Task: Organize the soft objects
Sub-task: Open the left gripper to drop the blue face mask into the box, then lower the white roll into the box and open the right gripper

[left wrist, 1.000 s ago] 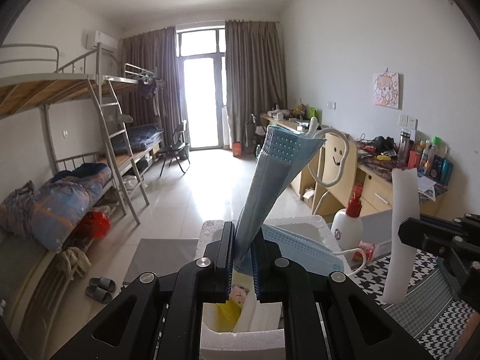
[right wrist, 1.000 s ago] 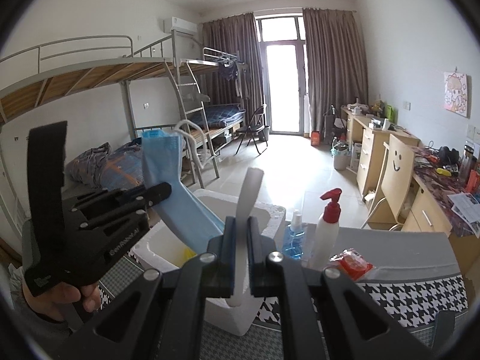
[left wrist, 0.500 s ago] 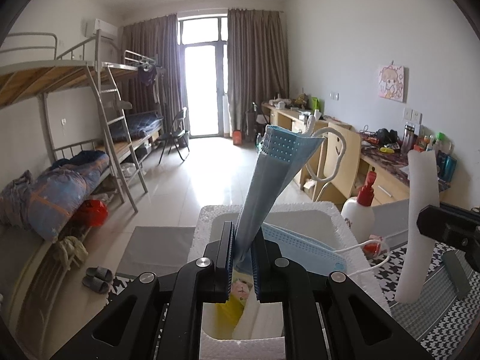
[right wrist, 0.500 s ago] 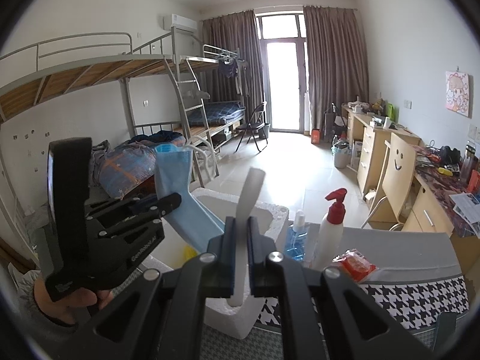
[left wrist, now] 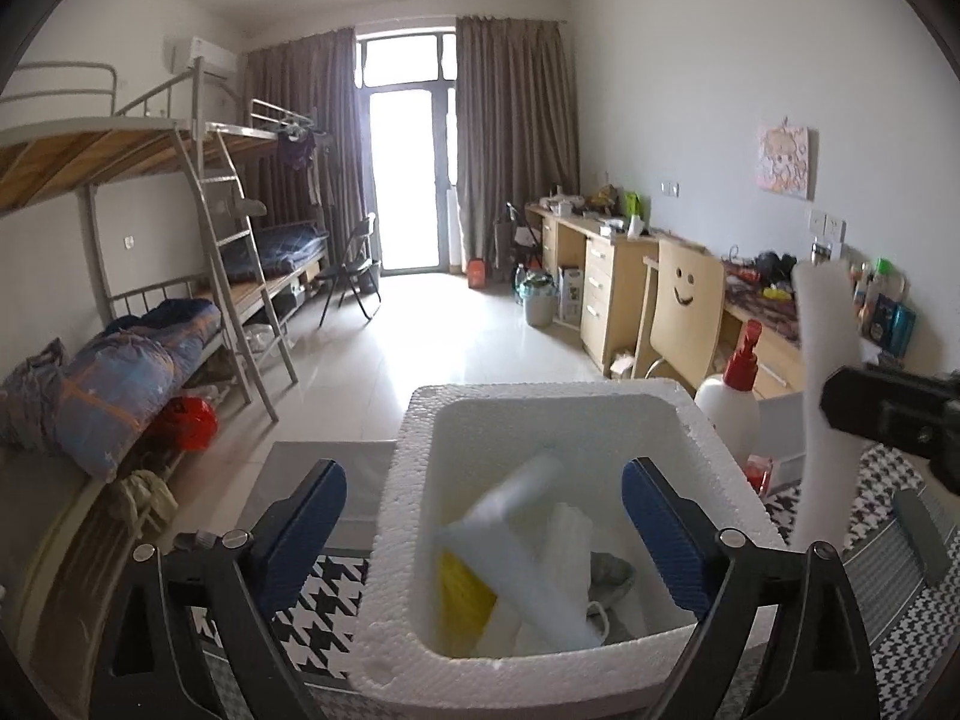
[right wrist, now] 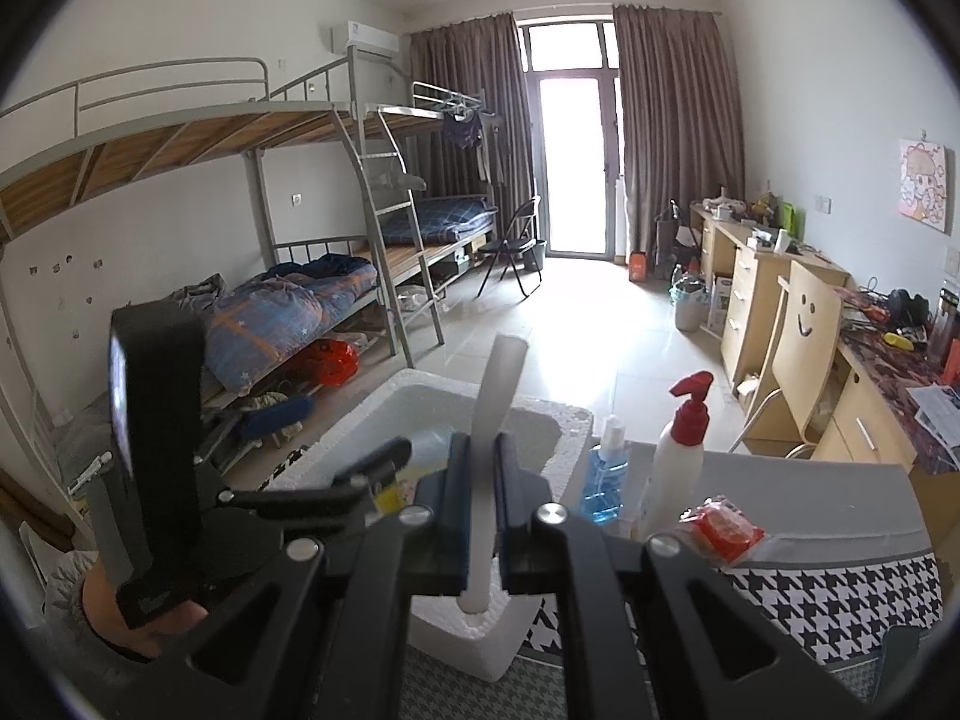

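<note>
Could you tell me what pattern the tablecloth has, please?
Black-and-white houndstooth tablecloth; clearest in the right wrist view.

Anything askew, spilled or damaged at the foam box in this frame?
Nothing spilled or visibly damaged. Soft items lie jumbled at angles inside the foam box, one pale piece motion-blurred. The left hand-held gripper above the box is opening, nothing between its pads. The right hand-held gripper pinches an upright white foam strip.

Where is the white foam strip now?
The white foam strip stands upright, clamped in the right gripper, just right of the foam box, near the red-capped pump bottle.
</note>
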Demonstrator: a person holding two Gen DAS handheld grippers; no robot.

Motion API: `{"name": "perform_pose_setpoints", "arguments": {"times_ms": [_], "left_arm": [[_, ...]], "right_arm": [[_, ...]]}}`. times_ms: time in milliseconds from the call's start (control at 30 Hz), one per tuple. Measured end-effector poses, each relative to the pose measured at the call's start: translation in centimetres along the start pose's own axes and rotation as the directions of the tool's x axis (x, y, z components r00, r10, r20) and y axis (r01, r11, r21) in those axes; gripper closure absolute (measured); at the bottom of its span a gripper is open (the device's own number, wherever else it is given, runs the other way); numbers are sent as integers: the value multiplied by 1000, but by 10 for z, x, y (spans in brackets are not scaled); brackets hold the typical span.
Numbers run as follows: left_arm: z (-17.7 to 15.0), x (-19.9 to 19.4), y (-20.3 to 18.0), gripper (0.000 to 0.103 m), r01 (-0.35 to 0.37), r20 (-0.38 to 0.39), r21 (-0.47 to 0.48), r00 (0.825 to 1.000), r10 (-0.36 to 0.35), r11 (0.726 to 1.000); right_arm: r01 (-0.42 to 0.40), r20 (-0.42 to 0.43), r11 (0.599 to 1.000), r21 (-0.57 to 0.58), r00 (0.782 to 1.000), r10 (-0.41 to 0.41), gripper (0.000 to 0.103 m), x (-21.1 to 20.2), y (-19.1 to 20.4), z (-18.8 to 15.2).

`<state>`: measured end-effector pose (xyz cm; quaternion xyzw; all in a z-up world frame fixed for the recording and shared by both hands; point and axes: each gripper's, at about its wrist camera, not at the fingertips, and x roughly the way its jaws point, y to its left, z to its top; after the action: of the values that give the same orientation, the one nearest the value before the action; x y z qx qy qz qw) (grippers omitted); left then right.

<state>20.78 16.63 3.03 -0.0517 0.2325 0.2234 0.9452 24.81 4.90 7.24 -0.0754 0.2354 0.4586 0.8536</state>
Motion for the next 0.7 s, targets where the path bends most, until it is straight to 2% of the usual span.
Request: {"name": "perform_pose_setpoints", "arguments": {"times_ms": [67,100,633,700], "left_arm": [[0,-4,6,1,-9,10,-15,1000,10,1000],[0,-6,8,1,-18,19,-20,1000,19,1000],[-8,-25,34,1,-62,61,-60,996,65,996],[-8,-27,35,1,-100,64,-50,993,103,994]], "right_arm": [[-5,-5,1000,-2,1000,5,94,3,2,0],[-6,-10,1000,-2,1000,6,94,6,2,0],[-17,-57,999,-32,998,16,94,34,13,-1],[-13,-65,999,-35,998,11,94,38,15,-1]]}}
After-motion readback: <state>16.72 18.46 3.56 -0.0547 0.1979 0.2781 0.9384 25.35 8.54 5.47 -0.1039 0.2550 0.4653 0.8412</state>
